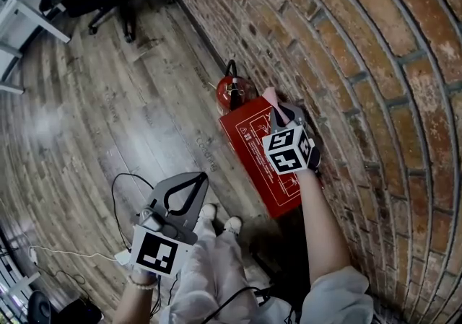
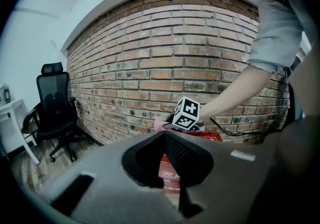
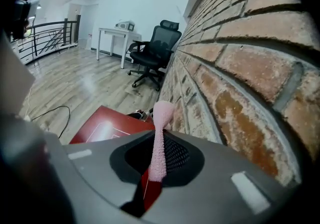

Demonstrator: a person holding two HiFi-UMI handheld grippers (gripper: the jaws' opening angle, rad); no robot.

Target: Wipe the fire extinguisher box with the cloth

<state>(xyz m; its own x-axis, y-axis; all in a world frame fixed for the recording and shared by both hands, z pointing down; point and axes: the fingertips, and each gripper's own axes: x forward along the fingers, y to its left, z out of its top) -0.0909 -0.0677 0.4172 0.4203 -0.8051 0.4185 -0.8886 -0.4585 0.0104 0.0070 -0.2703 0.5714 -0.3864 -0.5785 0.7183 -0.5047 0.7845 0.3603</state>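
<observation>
Brick wall [image 1: 346, 41] backdrop | right gripper [image 1: 278, 110] jaws clamp cloth [image 3: 159, 143] at fire extinguisher box [image 1: 249, 146] far end | left gripper [image 1: 196, 180] jaws together | wiping seems barely begun

The right gripper [image 1: 277, 107] is covering the far corner of the fire extinguisher box [image 1: 253, 148] and part of the cloth [image 1: 268, 94]; beyond the box, the extinguisher [image 1: 232, 90] is showing only partly.

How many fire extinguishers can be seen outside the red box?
1: a red extinguisher on the floor beside the brick wall, at the far end of the box. Any inside the box are hidden.
</observation>
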